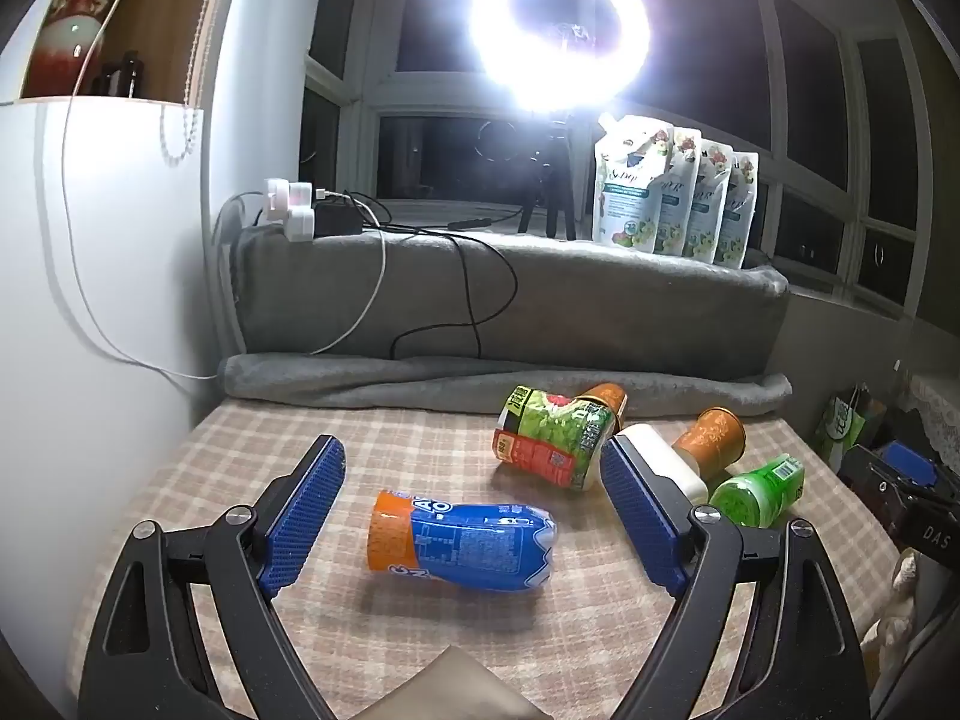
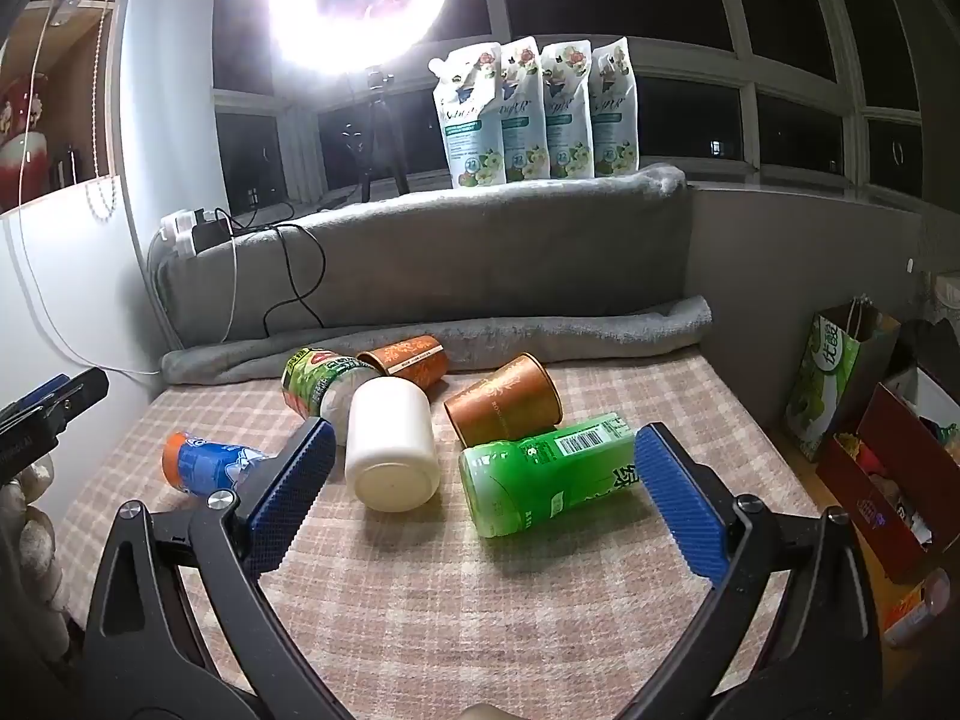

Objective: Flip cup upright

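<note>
Bed surface with beige plaid cover (image 2: 420,600); lying on their sides on it: blue-and-orange bottle (image 1: 459,546), green bottle (image 2: 543,474), white jar (image 2: 393,450), green-labelled cup (image 1: 552,441), two brown paper cups (image 2: 504,402) (image 2: 411,360); rolled grey blanket (image 2: 456,339) along far edge

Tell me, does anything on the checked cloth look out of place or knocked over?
Yes. All six containers lie on their sides: the blue bottle, green bottle, white jar, green-labelled cup and two brown cups. Nothing looks spilled.

Both wrist views low, near, facing window; share checkered cloth (image 1: 420,438).
</note>
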Motion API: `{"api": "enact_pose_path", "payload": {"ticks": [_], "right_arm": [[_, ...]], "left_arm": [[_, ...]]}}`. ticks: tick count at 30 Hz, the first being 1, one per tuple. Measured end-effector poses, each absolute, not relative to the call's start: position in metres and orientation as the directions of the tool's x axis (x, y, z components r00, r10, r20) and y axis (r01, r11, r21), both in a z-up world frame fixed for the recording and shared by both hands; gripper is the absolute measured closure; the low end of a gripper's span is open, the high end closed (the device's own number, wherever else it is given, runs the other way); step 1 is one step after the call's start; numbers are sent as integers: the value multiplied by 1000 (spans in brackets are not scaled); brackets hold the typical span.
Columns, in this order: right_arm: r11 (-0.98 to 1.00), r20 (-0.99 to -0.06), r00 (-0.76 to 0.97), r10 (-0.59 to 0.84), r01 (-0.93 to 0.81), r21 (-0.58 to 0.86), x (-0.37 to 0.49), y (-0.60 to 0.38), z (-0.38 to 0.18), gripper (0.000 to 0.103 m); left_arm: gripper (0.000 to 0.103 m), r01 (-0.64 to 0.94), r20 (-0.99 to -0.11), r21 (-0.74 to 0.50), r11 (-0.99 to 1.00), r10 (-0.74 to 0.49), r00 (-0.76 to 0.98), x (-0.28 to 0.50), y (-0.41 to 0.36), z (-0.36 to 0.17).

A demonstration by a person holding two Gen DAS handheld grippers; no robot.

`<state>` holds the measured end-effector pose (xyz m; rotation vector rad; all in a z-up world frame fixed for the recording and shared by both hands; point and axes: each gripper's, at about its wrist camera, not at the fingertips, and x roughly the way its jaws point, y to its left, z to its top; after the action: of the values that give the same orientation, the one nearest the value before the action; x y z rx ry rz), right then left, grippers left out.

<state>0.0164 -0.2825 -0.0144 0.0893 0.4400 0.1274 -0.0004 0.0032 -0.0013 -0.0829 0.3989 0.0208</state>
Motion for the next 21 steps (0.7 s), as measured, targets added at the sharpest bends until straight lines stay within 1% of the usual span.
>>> {"api": "enact_pose_path", "payload": {"ticks": [21], "right_arm": [[988, -417, 898, 144, -106, 113, 20, -282, -17, 1]], "left_arm": [[16, -38, -388, -75, 996, 6, 922, -1, 2, -1]]}}
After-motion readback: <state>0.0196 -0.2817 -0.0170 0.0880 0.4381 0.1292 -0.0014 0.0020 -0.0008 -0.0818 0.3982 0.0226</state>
